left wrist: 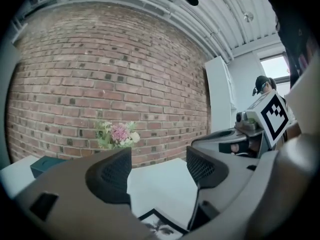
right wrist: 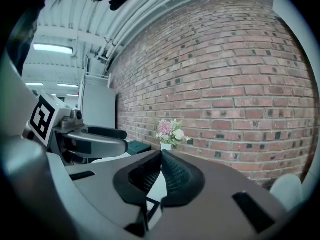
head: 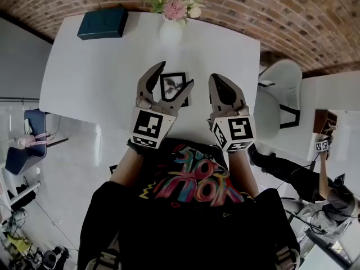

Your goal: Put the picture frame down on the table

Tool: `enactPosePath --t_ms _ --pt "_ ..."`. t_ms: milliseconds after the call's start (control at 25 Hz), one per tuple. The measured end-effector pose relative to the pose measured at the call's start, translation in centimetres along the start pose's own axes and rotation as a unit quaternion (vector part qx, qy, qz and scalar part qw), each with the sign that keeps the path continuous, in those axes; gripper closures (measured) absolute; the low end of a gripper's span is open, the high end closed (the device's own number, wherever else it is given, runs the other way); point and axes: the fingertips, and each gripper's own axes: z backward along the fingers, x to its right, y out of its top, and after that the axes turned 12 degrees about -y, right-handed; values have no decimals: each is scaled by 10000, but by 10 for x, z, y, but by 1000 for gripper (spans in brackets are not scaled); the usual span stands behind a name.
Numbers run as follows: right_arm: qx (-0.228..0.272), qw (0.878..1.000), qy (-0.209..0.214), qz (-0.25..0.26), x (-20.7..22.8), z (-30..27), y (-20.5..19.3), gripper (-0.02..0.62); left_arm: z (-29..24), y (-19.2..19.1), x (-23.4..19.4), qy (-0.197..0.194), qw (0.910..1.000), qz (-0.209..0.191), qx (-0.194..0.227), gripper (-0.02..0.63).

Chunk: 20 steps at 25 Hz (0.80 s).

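A black picture frame (head: 173,87) with a dark photo lies face up on the white table (head: 95,77), near its front edge. My left gripper (head: 175,76) hovers above it with the jaws wide apart and nothing between them. In the left gripper view the frame (left wrist: 159,227) shows low down, under the open left gripper (left wrist: 159,170). My right gripper (head: 221,85) is held just to the right of the frame, jaws shut and empty. In the right gripper view the right gripper (right wrist: 161,156) has its pads pressed together, and a dark corner of the frame (right wrist: 151,204) shows beneath them.
A white vase of pink and white flowers (head: 171,17) stands at the table's far edge against the brick wall (head: 292,16). A teal box (head: 103,22) sits at the far left corner. A white chair (head: 278,97) stands to the right; another person (head: 329,184) is beyond it.
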Motion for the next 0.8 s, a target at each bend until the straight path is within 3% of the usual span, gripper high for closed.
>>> enactPosePath --t_ms 160,240,320,560,800 --pt "286 9994 117 144 -8 10 18 575 5 17 13 -140 9997 -71 179 252" --pt "382 9991 163 121 -9 14 28 575 7 23 16 -72 9996 -160 222 292" --pt "482 9987 163 96 -9 18 39 574 10 28 18 80 9991 -332 239 512" --pt "694 9974 113 138 -3 28 56 575 7 30 31 -104 9992 -280 252 562" --pt "618 9980 161 12 -2 37 45 575 6 25 37 -321 9987 110 386 575"
